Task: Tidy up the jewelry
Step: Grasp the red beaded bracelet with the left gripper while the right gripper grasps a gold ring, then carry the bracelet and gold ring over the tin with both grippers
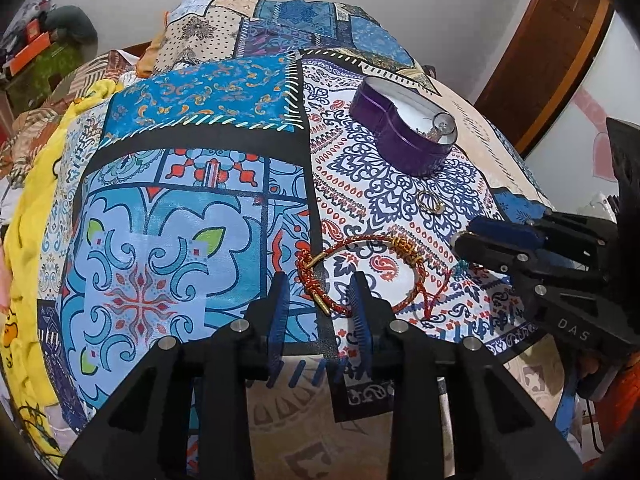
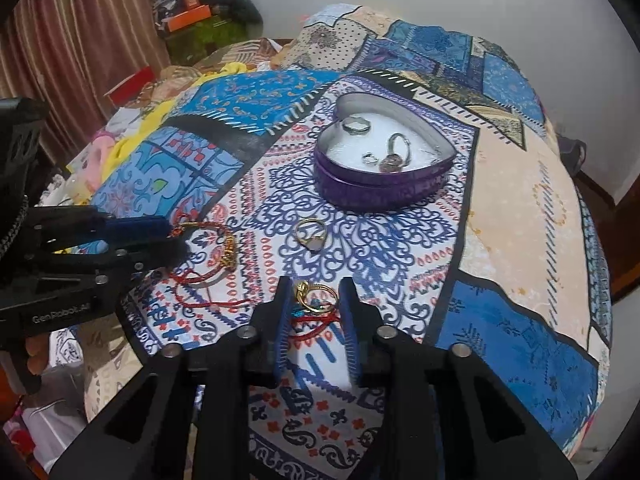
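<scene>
Soft, even indoor light is falling across the patterned bedspread (image 1: 192, 216); shadows are staying faint, and no glare is showing. Fisheye distortion is bulging both views, with dark vignetting crowding the corners; the far background clutter is looking slightly soft.

A bedroom at home: a patchwork bedspread (image 2: 500, 208) is covering the bed, curtains (image 2: 80, 40) hanging beside it.

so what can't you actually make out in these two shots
- Heart-shaped box: in the left wrist view its near wall hides most of the contents.
- Red bracelet: in the right wrist view the left gripper covers its left end.
- Gold ring between the right gripper fingers: contact with the pads unclear.
</scene>
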`<state>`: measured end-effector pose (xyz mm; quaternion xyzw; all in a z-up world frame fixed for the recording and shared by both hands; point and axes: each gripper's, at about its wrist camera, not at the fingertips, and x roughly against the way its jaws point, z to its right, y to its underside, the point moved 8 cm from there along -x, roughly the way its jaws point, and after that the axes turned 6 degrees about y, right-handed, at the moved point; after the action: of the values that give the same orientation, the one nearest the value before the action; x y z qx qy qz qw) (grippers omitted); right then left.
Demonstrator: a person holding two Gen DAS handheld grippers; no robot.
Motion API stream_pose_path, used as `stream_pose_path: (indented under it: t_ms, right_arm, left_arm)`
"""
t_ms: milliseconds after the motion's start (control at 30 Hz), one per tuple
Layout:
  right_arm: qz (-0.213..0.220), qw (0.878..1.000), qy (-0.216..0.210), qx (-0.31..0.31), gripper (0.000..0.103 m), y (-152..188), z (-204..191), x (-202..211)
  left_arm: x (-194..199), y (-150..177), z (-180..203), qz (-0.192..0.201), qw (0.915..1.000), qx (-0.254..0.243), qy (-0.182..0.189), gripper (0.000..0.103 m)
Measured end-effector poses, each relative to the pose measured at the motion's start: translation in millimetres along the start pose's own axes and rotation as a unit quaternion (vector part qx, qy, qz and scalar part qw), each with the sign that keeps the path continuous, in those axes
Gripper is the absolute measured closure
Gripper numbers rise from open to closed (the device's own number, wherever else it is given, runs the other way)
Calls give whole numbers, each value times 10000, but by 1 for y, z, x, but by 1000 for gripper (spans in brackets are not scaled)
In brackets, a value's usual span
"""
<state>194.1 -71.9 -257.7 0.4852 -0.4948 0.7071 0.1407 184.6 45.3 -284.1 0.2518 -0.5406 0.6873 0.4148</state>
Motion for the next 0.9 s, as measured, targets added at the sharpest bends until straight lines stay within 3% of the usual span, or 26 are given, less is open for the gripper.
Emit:
stream_pose_path:
  t_ms: [367,633,900]
  right_arm:
    - [238,9996,13,-163,85,-7,4,14]
    - [529,9980,81,-343,84,-17,14,34]
    - [665,9965,240,-455,84,-19,25,46]
  left_arm:
    - [-3,0,-2,104,9998,139,-1,73]
    - [-4,-1,-7,139,9998,81,-154,96]
    - [2,-8,-10,146,9996,223,-18,96]
